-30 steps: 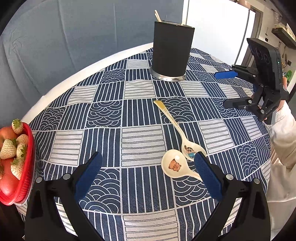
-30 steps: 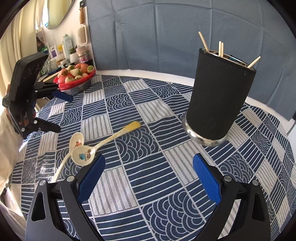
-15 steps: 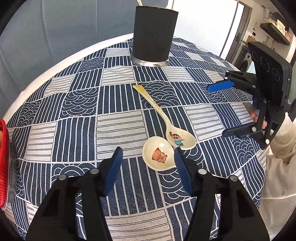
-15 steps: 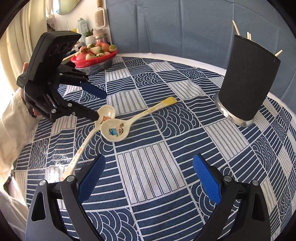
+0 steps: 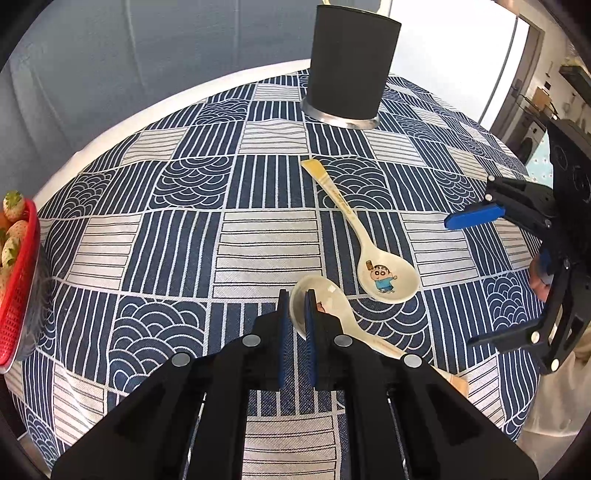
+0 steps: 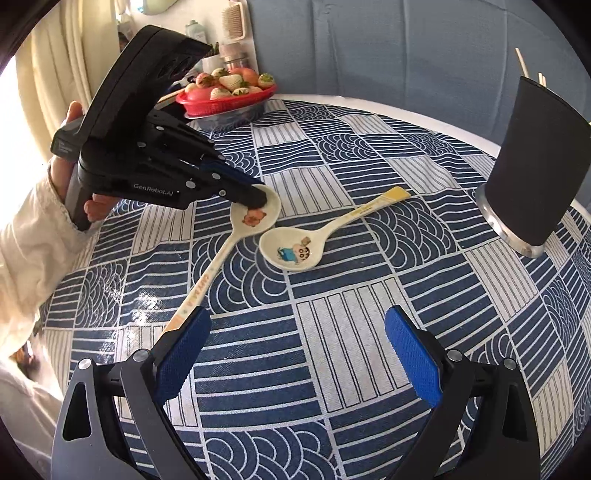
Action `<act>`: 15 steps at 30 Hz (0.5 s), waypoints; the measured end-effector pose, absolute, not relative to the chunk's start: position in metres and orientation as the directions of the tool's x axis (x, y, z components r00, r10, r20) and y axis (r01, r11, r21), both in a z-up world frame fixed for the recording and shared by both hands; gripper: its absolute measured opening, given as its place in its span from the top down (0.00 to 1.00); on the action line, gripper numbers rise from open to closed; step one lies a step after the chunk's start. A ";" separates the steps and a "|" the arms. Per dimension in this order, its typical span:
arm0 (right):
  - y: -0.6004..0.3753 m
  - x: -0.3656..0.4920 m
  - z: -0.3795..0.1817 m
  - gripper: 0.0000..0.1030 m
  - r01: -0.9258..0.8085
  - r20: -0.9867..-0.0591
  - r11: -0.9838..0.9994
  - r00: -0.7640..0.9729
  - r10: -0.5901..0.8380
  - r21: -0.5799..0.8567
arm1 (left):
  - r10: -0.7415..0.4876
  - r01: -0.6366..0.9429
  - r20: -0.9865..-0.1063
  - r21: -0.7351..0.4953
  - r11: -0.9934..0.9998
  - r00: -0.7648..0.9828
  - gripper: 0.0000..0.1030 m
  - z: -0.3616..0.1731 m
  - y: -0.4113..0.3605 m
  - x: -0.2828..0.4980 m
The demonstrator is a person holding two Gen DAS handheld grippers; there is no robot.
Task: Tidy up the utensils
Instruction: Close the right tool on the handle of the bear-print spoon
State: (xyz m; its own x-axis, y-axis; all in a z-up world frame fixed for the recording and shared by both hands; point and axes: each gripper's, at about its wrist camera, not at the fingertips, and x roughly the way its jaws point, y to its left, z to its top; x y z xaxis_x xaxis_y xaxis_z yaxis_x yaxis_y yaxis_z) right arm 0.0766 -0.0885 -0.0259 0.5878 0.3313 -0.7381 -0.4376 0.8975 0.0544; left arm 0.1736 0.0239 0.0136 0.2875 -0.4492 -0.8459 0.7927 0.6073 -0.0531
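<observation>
Two cream ceramic spoons lie on the patterned tablecloth. My left gripper (image 5: 295, 310) is shut on the bowl rim of the bear spoon (image 5: 332, 302); it also shows in the right wrist view (image 6: 255, 201) pinching that spoon (image 6: 255, 218). The cartoon-boy spoon (image 5: 384, 277) lies beside it, handle toward the black utensil holder (image 5: 351, 62); in the right wrist view this spoon (image 6: 295, 251) is in the middle. My right gripper (image 6: 295, 354) is open and empty above the cloth, also seen in the left wrist view (image 5: 476, 277). The holder (image 6: 535, 170) contains chopsticks.
A red basket of strawberries (image 6: 225, 92) stands at the far table edge, and shows at the left in the left wrist view (image 5: 14, 280). The round table's white rim (image 5: 147, 107) curves behind. Bottles and a brush sit on a shelf (image 6: 229, 33).
My left gripper moved down and forward and shut on the bear spoon's bowl. My right gripper moved nearer the spoons and stayed open.
</observation>
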 end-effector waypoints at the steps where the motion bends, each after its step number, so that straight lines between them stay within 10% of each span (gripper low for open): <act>1: -0.087 0.076 -0.026 0.11 -0.443 -0.736 0.894 0.583 0.343 0.066 | -0.446 0.783 -0.847 -0.059 0.619 0.289 0.92 0.015 0.025 0.173; 15: -0.041 0.074 -0.018 0.11 -0.542 -0.724 0.816 0.478 0.497 0.202 | -0.432 0.745 -0.849 -0.068 0.663 0.306 0.93 0.022 0.036 0.166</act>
